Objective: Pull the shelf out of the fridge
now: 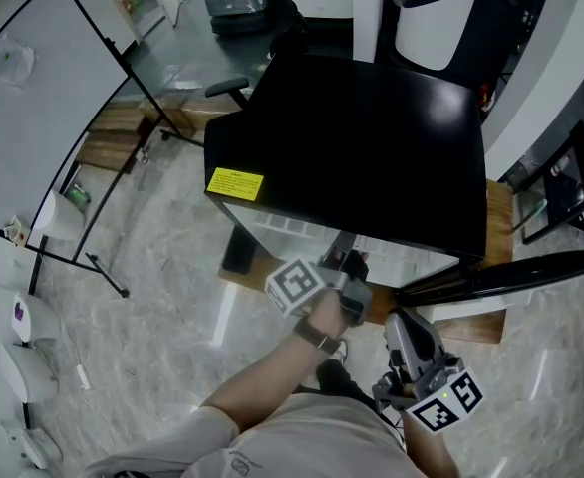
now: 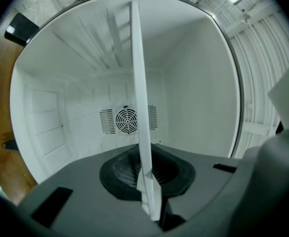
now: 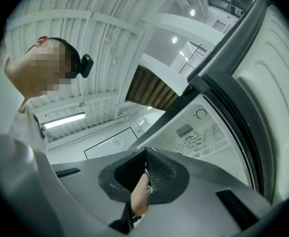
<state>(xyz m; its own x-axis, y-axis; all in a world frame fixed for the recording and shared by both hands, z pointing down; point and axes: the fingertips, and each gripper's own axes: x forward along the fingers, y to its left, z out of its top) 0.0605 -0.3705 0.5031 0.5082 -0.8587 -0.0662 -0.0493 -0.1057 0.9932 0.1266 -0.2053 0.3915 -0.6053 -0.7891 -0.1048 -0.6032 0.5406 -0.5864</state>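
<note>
A black mini fridge (image 1: pixel 372 147) stands on a wooden board, with its door (image 1: pixel 511 272) swung open to the right. My left gripper (image 1: pixel 350 265) reaches into the fridge's opening. In the left gripper view the thin white shelf (image 2: pixel 139 83) runs edge-on from the jaws toward the back wall, and my left gripper (image 2: pixel 152 201) is shut on its front edge. The white interior and a round fan grille (image 2: pixel 127 120) lie behind it. My right gripper (image 1: pixel 397 322) hangs back near my body beside the door (image 3: pixel 263 98). Its jaws are shut (image 3: pixel 145 177) with nothing held.
A yellow label (image 1: pixel 234 183) sits on the fridge's top left corner. A whiteboard on a black stand (image 1: pixel 33 118) leans at the left. An office chair (image 1: pixel 227 86) and white machines stand behind the fridge. A black frame (image 1: pixel 571 187) is at the right.
</note>
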